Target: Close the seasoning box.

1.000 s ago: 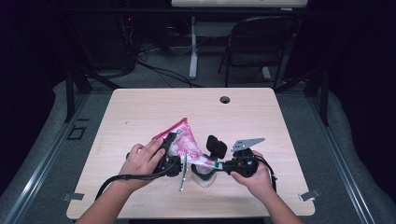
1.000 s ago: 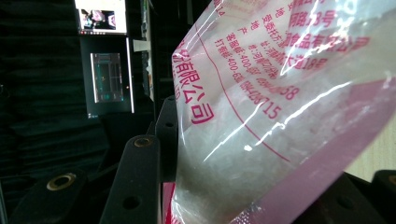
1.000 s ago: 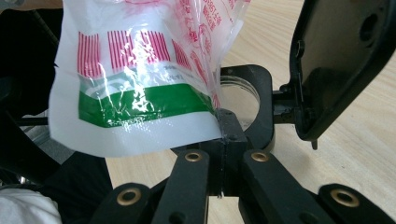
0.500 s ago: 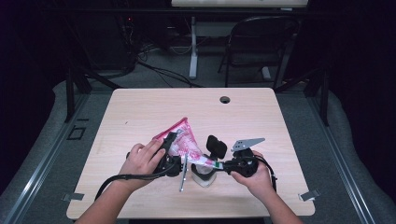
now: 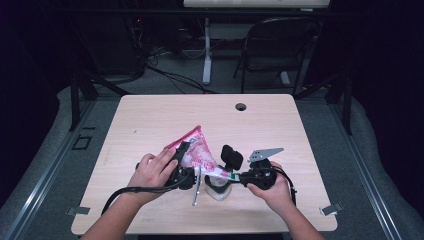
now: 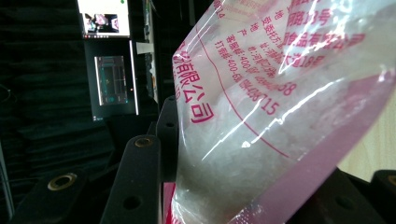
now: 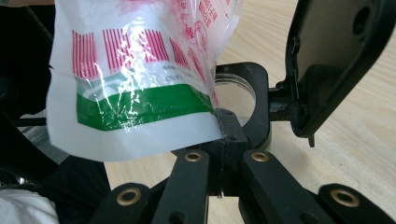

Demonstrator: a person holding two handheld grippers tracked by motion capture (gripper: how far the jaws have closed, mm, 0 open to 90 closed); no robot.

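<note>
Lower centre of the high view: left tool (image 5: 184,159) and right tool (image 5: 235,176) both clench the pink-printed clear plastic bag (image 5: 197,152) of white granules. Risk: opposing pull could tear the film, spilling onto the worktop (image 5: 280,125).

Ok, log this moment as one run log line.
left gripper: shut on plastic bag | right gripper: shut on bag's lower edge | bag over jar | table

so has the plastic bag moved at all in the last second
No. In the high view the plastic bag sits at the same spot relative to the table's cable hole, held between the left gripper and right gripper.
</note>
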